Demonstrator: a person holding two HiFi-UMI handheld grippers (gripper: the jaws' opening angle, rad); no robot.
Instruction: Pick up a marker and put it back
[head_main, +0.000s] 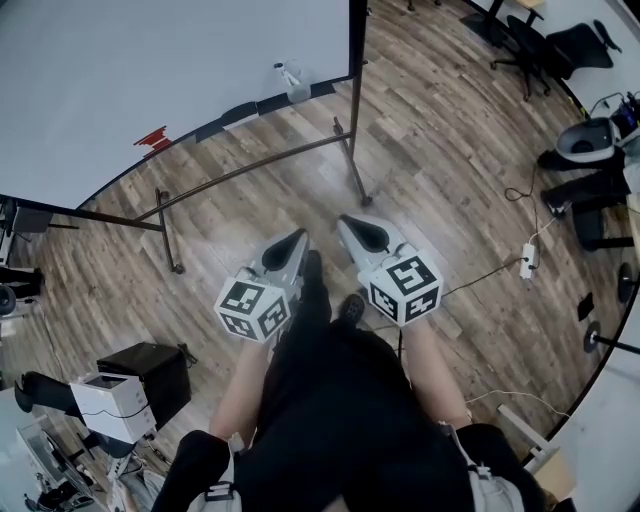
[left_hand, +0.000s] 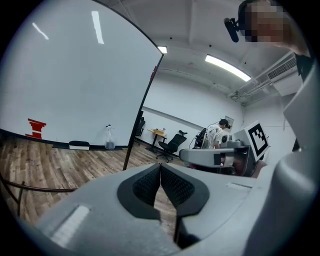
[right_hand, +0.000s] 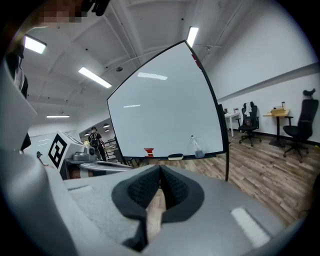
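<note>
Red markers (head_main: 152, 138) lie on the tray of a wheeled whiteboard (head_main: 120, 70), far ahead and to the left of both grippers. The left gripper view shows the markers (left_hand: 36, 128) small and far off, and so does the right gripper view, where the markers (right_hand: 149, 152) sit at the board's lower edge. My left gripper (head_main: 300, 237) and right gripper (head_main: 345, 220) are held side by side above the wooden floor in front of the person's legs. In each gripper view the pads meet, at the left gripper (left_hand: 160, 167) and the right gripper (right_hand: 160, 170), with nothing between them.
An eraser (head_main: 240, 113) and a spray bottle (head_main: 291, 80) share the tray. The whiteboard's metal stand (head_main: 355, 150) stretches across the floor ahead. A black box and a white device (head_main: 110, 405) stand at lower left. Office chairs (head_main: 545, 45) and a power strip (head_main: 527, 262) are on the right.
</note>
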